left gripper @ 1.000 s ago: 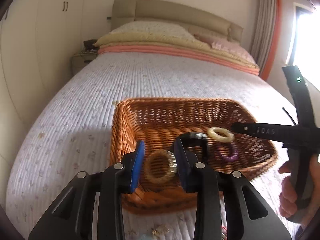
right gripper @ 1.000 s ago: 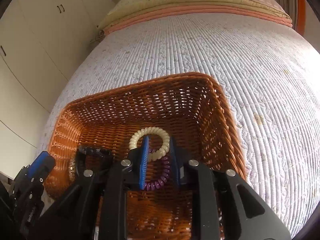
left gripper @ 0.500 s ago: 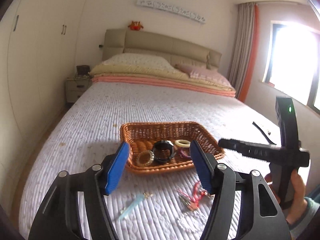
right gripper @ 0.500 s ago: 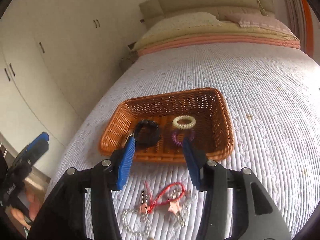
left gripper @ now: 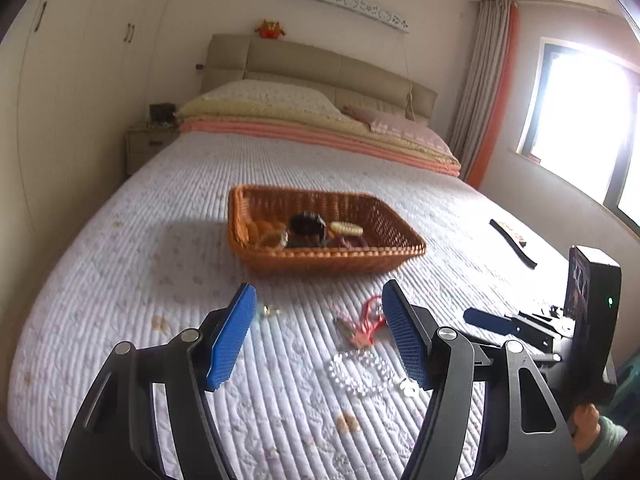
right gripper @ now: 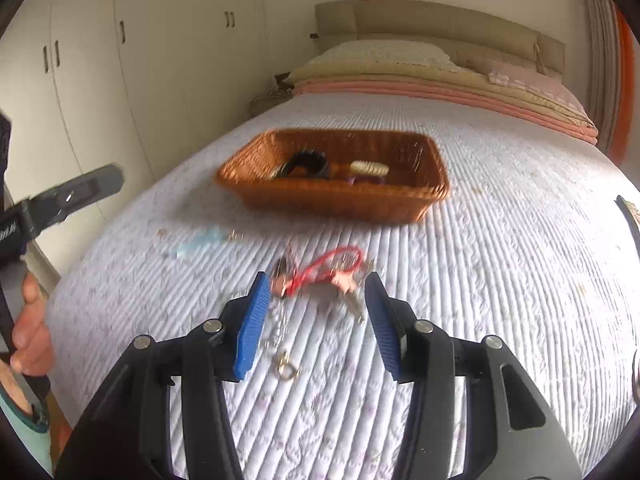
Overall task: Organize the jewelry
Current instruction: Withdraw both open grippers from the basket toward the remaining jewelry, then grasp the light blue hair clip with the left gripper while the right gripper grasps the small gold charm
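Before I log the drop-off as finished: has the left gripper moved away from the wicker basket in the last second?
Yes. The left gripper has backed out toward the foot of the bed; the wicker basket now sits well beyond its open, empty jaws.

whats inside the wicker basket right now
The wicker basket holds a black band, a cream coil ring, a purple ring and a beaded bracelet. Its near wall hides the floor.

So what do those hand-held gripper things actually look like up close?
Each hand-held gripper, left and right, is a black plastic frame with triangular cut-outs and silver bolts. Its two fingers carry blue textured pads. Seen from the left one, the right unit has a black upright body with a small green light. The person's hand is bare, with a teal sleeve cuff.
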Available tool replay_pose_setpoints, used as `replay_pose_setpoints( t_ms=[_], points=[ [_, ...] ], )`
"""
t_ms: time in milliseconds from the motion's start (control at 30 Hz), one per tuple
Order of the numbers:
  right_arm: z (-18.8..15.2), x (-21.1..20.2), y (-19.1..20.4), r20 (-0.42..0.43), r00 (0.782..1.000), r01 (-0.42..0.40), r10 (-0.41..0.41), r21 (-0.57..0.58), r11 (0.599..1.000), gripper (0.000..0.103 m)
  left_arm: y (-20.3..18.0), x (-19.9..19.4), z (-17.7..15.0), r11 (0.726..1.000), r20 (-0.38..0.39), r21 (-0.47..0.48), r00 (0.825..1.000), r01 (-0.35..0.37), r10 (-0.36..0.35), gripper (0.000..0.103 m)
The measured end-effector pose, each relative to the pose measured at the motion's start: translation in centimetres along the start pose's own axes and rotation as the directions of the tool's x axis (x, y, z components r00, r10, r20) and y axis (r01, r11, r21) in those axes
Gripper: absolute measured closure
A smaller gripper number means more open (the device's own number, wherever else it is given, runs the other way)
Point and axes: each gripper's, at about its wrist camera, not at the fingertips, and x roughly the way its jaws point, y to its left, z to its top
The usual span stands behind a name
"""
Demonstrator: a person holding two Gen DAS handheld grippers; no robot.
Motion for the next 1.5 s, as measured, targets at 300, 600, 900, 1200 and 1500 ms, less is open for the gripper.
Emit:
replay_pose_setpoints(
  t_ms=[300, 600, 900, 1200, 1500],
  points=[
    [-3.9, 2.2, 0.3, -0.108, 0.994, -0.030, 0.030, 0.007, 1.000, 0.057, 2.3, 2.2, -3.0, 0.998, -0.074, -0.044, 0.997, -0.043, 0.039, 0.039],
    [-5.5, 4.6, 2.3, -0.195, 0.980, 0.019, -0.026, -0.037, 0.999, 0.065, 8.0, 4.1, -4.1, 0.986, -0.185, -0.098, 0.976, -0.133, 0.113, 0.040],
    [-5.7, 4.5, 2.4, -0.189, 0.982, 0.015, -0.025, -0.050, 0.999, 0.065, 8.1, 9.5, -3.1, 0.992, -0.325, 0.110, 0.941, -0.062, 0.095, 0.041],
    [-5.5, 4.8, 2.0, -0.179, 0.980, 0.086, -0.090, -0.031, 0.996, 0.083, 7.2, 10.9, -3.0, 0.985, -0.353, 0.174, 0.933, -0.005, 0.067, 0.059],
    [-5.5, 4.7, 0.9, -0.174, 0.983, 0.067, -0.063, 0.021, 0.998, 0.084, 5.6, 10.6, -3.8, 0.987, -0.379, 0.157, 0.925, 0.033, 0.029, 0.064]
  ],
)
